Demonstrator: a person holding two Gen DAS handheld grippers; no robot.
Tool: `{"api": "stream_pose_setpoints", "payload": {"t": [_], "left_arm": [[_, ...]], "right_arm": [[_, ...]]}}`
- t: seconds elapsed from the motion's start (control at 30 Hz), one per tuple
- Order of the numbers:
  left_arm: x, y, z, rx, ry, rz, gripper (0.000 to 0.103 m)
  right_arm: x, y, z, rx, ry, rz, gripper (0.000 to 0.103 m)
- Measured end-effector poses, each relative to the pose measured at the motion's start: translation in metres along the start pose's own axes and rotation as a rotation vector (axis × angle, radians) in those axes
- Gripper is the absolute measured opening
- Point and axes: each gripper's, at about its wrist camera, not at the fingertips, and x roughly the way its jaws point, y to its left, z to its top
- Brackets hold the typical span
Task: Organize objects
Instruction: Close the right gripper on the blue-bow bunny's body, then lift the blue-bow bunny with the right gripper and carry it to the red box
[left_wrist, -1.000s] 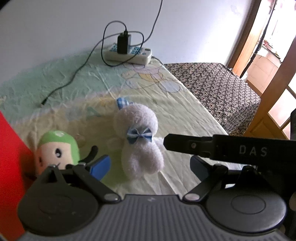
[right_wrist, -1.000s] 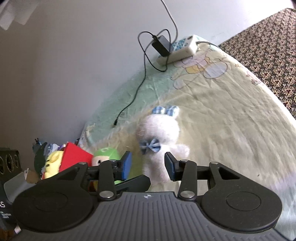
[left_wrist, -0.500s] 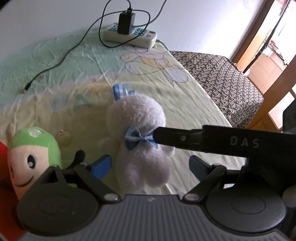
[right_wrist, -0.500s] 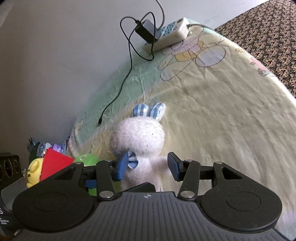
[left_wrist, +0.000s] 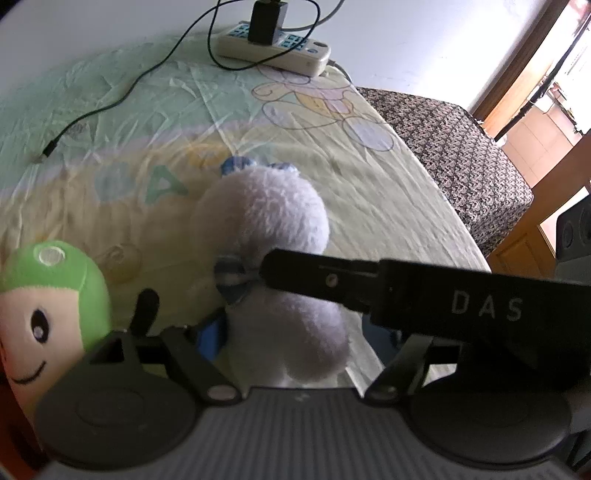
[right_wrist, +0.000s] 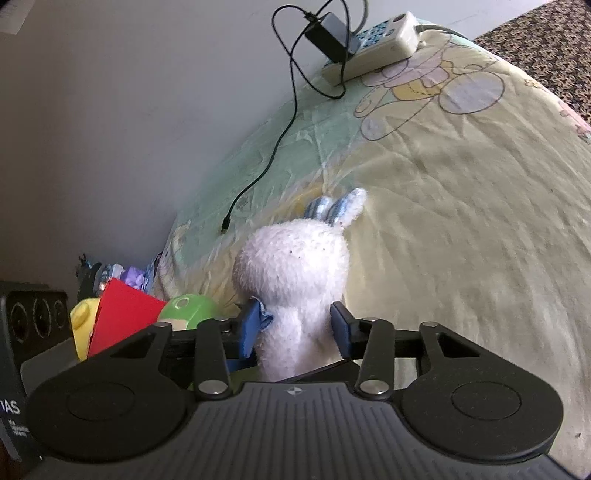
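A white plush bunny (left_wrist: 258, 229) with a blue bow lies on the pale yellow-green sheet (left_wrist: 369, 177). My left gripper (left_wrist: 295, 338) straddles its lower body. The jaws are closing: the left pad is at the plush, while the right pad stands a little apart, half hidden. In the left wrist view a black finger (left_wrist: 325, 280) of the right gripper crosses the bunny's neck. In the right wrist view my right gripper (right_wrist: 295, 326) has both blue pads against the bunny (right_wrist: 291, 266) just below its head, still closing.
A green-capped plush doll (left_wrist: 48, 295) lies just left of the bunny. Beside it are a red box (right_wrist: 122, 314) and a yellow toy (right_wrist: 83, 325). A power strip (left_wrist: 273, 48) with a charger and cable sits by the wall. A patterned cloth (left_wrist: 443, 147) lies beyond the sheet's right edge.
Both grippers came down and closer to the bunny. The right gripper's finger slid in across its neck. Both pairs of jaws narrowed around the plush.
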Motion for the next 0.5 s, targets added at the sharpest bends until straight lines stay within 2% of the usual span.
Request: {"api": "stream_pose_setpoints", "payload": {"t": [0.27, 0.5], "left_arm": [[-0.020, -0.012, -0.007, 0.026, -0.019, -0.026, 0.075], [-0.051, -0.027, -0.018, 0.059, -0.064, -0.043, 0.075]], "right_arm": [[-0.024, 0.007, -0.004, -0.015, -0.015, 0.005, 0.039], [-0.052, 0.030, -0.019, -0.057, -0.054, 0.011, 0.039]]}}
